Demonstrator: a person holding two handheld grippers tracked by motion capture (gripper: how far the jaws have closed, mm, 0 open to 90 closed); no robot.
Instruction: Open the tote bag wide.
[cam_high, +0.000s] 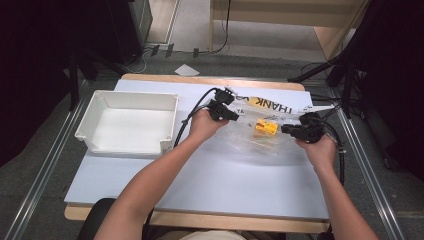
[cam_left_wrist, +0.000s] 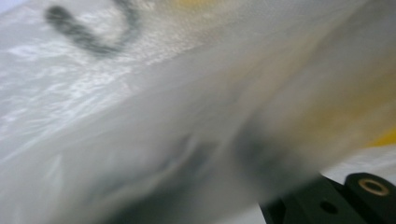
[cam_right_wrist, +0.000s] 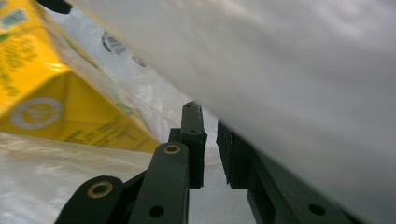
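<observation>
A translucent plastic bag (cam_high: 250, 142) printed "THANK YOU" lies at the table's middle right, with a yellow carton (cam_high: 266, 127) inside it. My left gripper (cam_high: 231, 114) is at the bag's left edge. My right gripper (cam_high: 286, 129) is at its right edge, close to the carton. In the right gripper view the jaws of my right gripper (cam_right_wrist: 210, 116) stand almost together with bag film (cam_right_wrist: 303, 70) pinched and draped over them. The carton (cam_right_wrist: 46, 93) sits just beyond on the left. In the left gripper view bag film (cam_left_wrist: 140, 93) hides the jaws, and only a black link (cam_left_wrist: 345, 196) peeks out.
An empty white bin (cam_high: 135, 94) stands at the table's left. The light tabletop (cam_high: 200, 185) stretches toward the person. Black cables trail from both grippers. Dark stands and floor cables lie past the far right edge.
</observation>
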